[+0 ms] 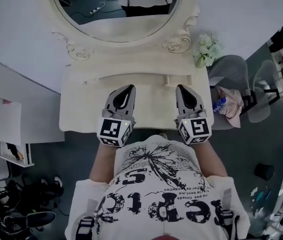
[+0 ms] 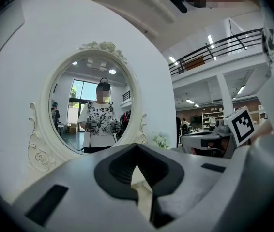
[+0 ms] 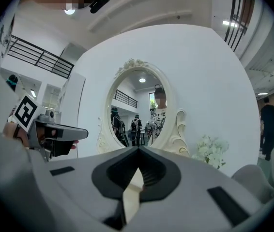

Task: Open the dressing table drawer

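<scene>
The cream dressing table (image 1: pixel 81 111) stands against the white wall, with its oval mirror (image 1: pixel 116 14) behind it. No drawer front shows from above; the table's front edge lies under my hands. Both grippers hover level over the tabletop and point at the mirror. My left gripper (image 1: pixel 127 90) is shut with nothing in it, its tips meeting in the left gripper view (image 2: pixel 137 146). My right gripper (image 1: pixel 181 89) is shut and empty too, as the right gripper view (image 3: pixel 138 150) shows. The mirror (image 2: pixel 93 110) (image 3: pixel 142 110) reflects the person holding both grippers.
White flowers (image 1: pixel 206 49) stand at the table's back right corner. A grey chair (image 1: pixel 231 74) to the right carries a pink cloth (image 1: pixel 232 106) and a bottle (image 1: pixel 219 105). A white cabinet (image 1: pixel 11 124) stands to the left.
</scene>
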The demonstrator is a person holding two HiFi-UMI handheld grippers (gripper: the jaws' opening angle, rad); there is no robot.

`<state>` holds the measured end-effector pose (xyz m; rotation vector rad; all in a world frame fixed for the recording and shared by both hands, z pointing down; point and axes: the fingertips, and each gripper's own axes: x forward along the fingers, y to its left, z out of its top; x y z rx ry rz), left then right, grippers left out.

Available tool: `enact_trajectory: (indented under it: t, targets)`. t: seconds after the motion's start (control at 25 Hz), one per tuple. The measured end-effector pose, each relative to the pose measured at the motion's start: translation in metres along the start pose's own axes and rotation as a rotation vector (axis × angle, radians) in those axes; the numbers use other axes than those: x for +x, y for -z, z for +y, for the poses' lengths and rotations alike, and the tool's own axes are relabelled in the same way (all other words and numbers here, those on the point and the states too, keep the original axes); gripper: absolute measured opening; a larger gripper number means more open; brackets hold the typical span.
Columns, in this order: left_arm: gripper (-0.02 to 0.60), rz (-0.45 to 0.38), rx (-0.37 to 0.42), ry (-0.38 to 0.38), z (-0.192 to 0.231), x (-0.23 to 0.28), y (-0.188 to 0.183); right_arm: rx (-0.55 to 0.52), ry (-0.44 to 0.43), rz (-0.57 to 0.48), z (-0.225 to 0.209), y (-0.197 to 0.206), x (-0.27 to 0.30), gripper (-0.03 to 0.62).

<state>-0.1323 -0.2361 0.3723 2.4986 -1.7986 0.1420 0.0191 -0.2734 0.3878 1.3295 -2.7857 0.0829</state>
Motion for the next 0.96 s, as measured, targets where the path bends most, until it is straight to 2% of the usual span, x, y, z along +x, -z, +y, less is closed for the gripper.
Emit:
enact_trajectory:
  t: [0.2, 0.44, 0.96]
  targets:
    - [0.008, 0.006, 0.002, -0.004, 0.0018, -0.0024, -0.0003, -0.011, -0.009, 0.01, 0.0039, 0.0018, 0.0051, 0.015]
    - [0.008, 0.017, -0.004, -0.007, 0.0019, -0.0072, 0.0047, -0.104, -0.002, 0.019, 0.0102, 0.0067, 0.0051, 0.015]
    - [0.008, 0.021, -0.01, 0.005, 0.0009, -0.0089, 0.0086, -0.027, -0.005, 0.023, 0.0027, 0.0109, 0.0014, 0.015]
